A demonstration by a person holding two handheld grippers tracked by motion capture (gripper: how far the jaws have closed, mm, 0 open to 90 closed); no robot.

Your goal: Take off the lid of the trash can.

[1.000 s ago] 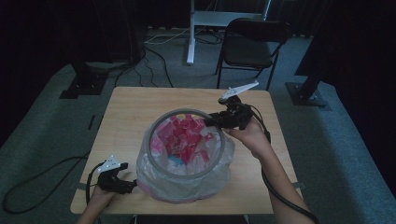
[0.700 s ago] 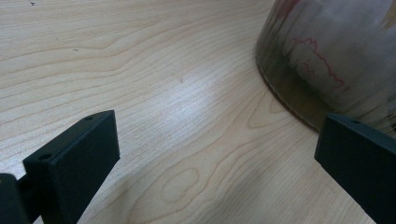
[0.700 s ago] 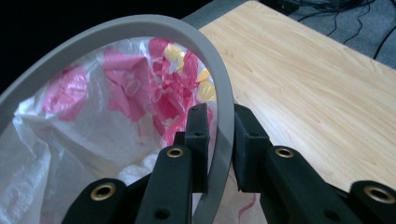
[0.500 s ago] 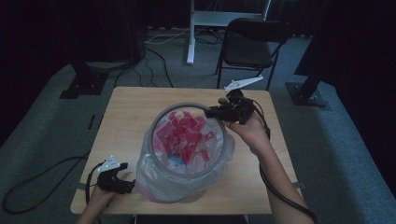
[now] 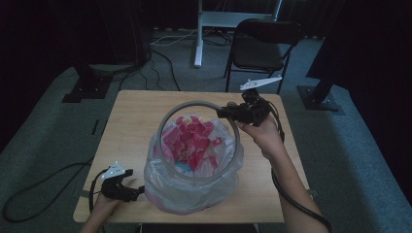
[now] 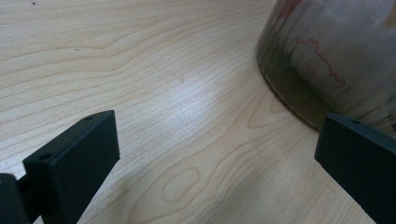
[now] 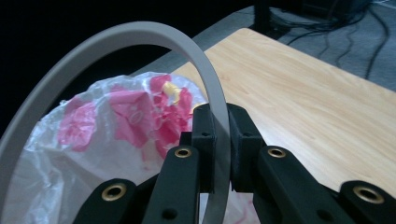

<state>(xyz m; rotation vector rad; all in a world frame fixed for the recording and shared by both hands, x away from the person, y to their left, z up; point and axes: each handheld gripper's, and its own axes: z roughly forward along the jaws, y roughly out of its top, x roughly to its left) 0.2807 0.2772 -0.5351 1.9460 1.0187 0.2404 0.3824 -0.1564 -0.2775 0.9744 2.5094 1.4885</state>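
— Item: grey plastic hoop (image 5: 198, 141), over the clear bag of pink scraps (image 5: 192, 187) mid-tabletop, near its front edge?
— Right gripper (image 7: 223, 154) had just closed, pinching the hoop's far rim, presumably to lift it. Left gripper (image 6: 215, 154) gaped, empty, beside the bag.

Camera layout: one fixed high view and two gripper views.
The high view looks forward and down over the table (image 5: 136, 116); each gripper view sits close along its jaws, and all share the bag (image 5: 194, 189) (image 6: 336, 56) (image 7: 93, 140).
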